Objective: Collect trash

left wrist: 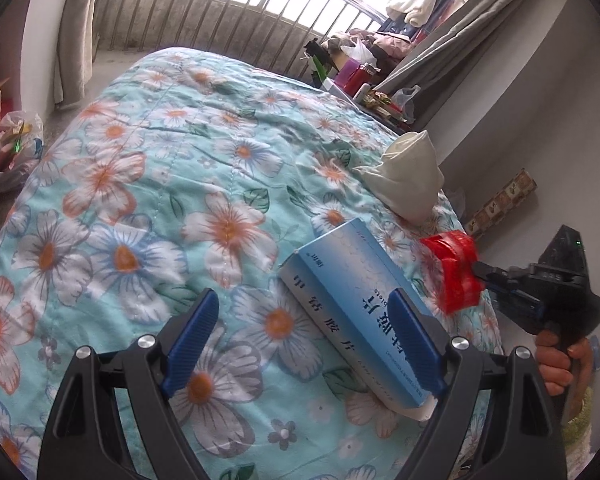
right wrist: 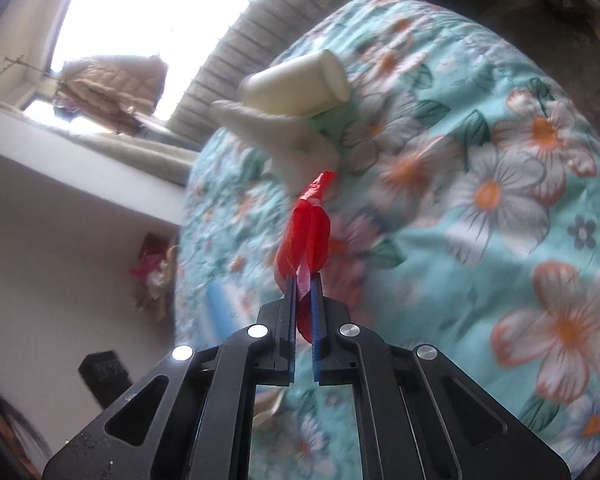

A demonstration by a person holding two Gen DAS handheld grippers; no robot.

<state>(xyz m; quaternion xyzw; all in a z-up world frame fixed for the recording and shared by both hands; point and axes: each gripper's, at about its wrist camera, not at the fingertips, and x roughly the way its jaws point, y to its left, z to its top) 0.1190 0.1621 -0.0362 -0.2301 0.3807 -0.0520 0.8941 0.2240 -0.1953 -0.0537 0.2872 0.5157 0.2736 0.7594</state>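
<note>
Right gripper (right wrist: 305,280): jaws together on the red wrapper (right wrist: 306,232); the film is pinched flat between the two pads; most of the wrapper juts out ahead of the fingertips.
Red wrapper, place: held just above the floral bedspread (right wrist: 480,120), directly ahead of the right tool; in the left wrist view it hangs ahead and to the right, beyond the blue carton.
Red wrapper, handling: judged very light, thin and crinkly; it crushes rather than resists; glossy film may slide between the pads; hold a bunched fold, not a single loose edge.
Left gripper (left wrist: 304,344): jaws wide apart; nothing clamped; its right finger lies over the blue carton (left wrist: 340,292), which rests on the bedspread, but the pads do not press it.
Blue carton, handling: judged light and fairly stiff card; walls may dent; take it across the narrow faces near the middle.
White paper cups (right wrist: 296,84): crushed; lying on the bedspread beyond the wrapper tip; judged soft and light; grip a flattened rim.
Bag of rubbish (left wrist: 12,152): on the floor, far ahead and to the left of the left tool; a likely drop point.
</note>
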